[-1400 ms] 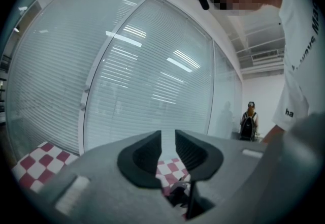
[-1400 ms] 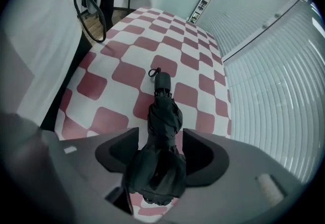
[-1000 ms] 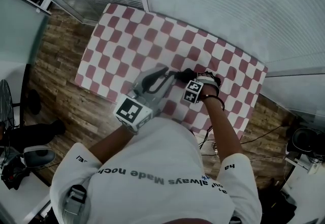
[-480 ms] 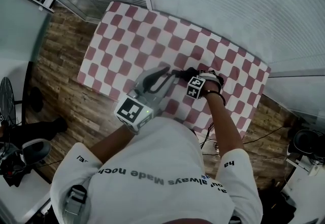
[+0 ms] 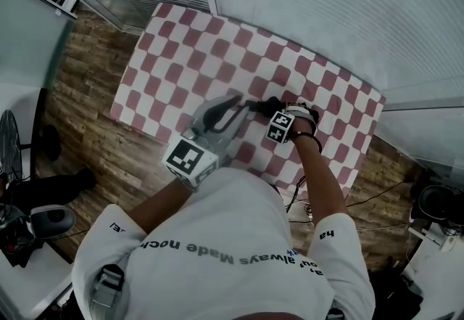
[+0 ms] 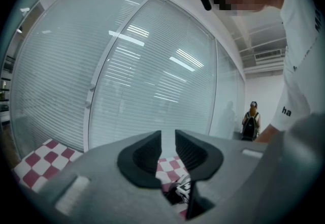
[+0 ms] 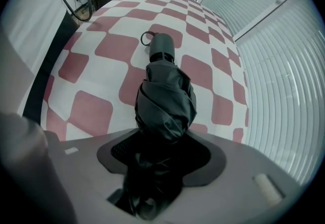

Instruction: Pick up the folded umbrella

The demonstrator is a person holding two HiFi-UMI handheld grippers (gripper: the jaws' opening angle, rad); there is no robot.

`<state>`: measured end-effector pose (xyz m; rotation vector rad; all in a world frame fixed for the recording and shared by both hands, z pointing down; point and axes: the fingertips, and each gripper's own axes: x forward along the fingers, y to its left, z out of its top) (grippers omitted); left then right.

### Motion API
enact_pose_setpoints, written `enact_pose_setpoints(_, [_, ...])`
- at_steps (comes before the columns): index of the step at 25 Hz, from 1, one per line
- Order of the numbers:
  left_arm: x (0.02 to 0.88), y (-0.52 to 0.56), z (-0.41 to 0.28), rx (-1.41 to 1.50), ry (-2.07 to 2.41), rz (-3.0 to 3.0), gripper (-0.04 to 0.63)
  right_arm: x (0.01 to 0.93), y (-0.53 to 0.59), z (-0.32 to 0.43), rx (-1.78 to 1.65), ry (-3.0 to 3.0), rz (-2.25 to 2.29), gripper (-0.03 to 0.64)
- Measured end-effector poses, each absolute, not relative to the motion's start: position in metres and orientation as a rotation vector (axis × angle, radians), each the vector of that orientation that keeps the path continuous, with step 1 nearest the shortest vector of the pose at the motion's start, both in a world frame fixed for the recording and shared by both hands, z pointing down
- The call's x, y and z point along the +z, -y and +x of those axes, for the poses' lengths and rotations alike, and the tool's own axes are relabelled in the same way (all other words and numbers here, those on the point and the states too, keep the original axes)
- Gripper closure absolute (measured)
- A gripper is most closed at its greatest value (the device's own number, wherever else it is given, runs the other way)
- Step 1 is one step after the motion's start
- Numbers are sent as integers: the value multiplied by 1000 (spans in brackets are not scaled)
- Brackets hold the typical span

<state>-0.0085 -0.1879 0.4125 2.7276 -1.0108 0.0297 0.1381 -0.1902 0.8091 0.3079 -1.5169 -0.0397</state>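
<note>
Folded umbrella [image 7: 165,101] is lying on the checkered tabletop [image 7: 91,111], handle pointing far; my right claw [image 7: 157,159], jaws just closing, is gripping its near end; my left claw [image 6: 168,149] is hovering slightly open, empty

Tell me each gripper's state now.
Left gripper: jaws slightly apart, empty.
Right gripper: jaws just closed in, gripping the folded umbrella.

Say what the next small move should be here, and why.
Probably raise the right gripper straight up a little. Its jaws have just been closing with the folded umbrella between them, and the fabric bulges around them, so the grip looks made. The umbrella's handle end lies on the checkered table.
</note>
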Motion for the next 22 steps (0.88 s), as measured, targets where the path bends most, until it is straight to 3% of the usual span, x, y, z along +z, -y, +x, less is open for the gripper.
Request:
enact_pose_setpoints(10, [409, 184, -8, 23, 1004, 2742, 508, 774, 197, 140, 65, 1642, 537, 374])
enact_pose_setpoints(22, [403, 184, 3, 14, 986, 2763, 508, 661, 203, 127, 148, 1955, 903, 374])
